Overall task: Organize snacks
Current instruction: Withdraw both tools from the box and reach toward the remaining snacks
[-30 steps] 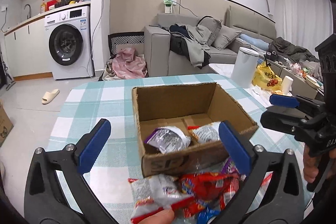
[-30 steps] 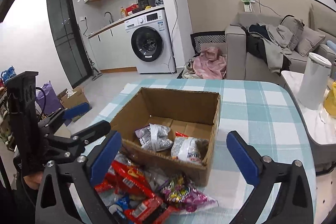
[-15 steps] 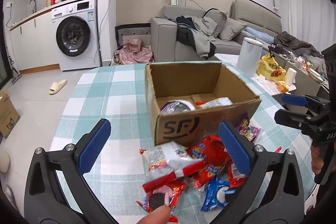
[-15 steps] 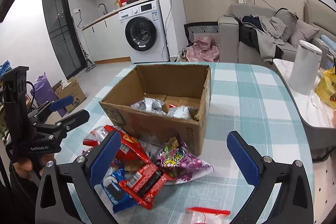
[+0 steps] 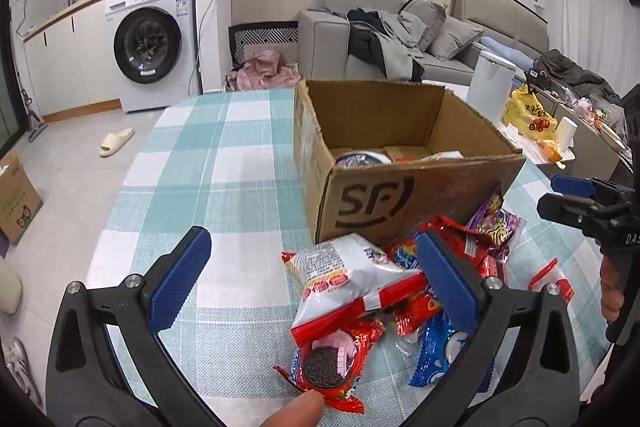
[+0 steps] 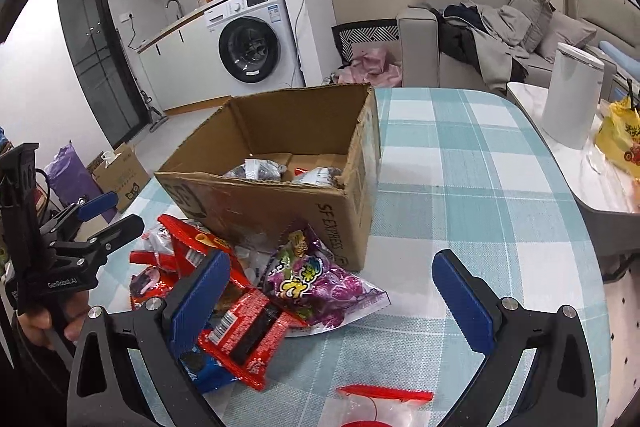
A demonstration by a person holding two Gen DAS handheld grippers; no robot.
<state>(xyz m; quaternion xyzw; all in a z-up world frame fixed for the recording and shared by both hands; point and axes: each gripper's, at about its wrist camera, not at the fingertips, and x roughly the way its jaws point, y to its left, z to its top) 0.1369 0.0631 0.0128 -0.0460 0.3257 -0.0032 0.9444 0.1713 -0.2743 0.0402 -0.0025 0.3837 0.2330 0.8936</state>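
An open cardboard box [image 5: 404, 195] [image 6: 280, 203] stands on the checked table and holds a few silver snack packets [image 6: 256, 169]. A heap of snack packets lies in front of it: a white and red bag [image 5: 348, 279], a red cookie pack [image 5: 332, 363], a blue pack [image 5: 436, 355], a purple candy bag [image 6: 320, 283] and a red bar [image 6: 248, 339]. My left gripper [image 5: 312, 279] is open and empty, low over the heap. My right gripper [image 6: 340, 303] is open and empty, over the purple bag.
A white cylinder bin [image 6: 572, 95] and a yellow bag [image 6: 620, 139] stand on a side table to the right. A clear packet with a red strip [image 6: 384, 399] lies at the table's near edge. A sofa, a washing machine and floor boxes lie beyond.
Both grippers have pulled back from above the box and dropped lower, so the heap of packets in front of the box now fills the near view. Both stay open.
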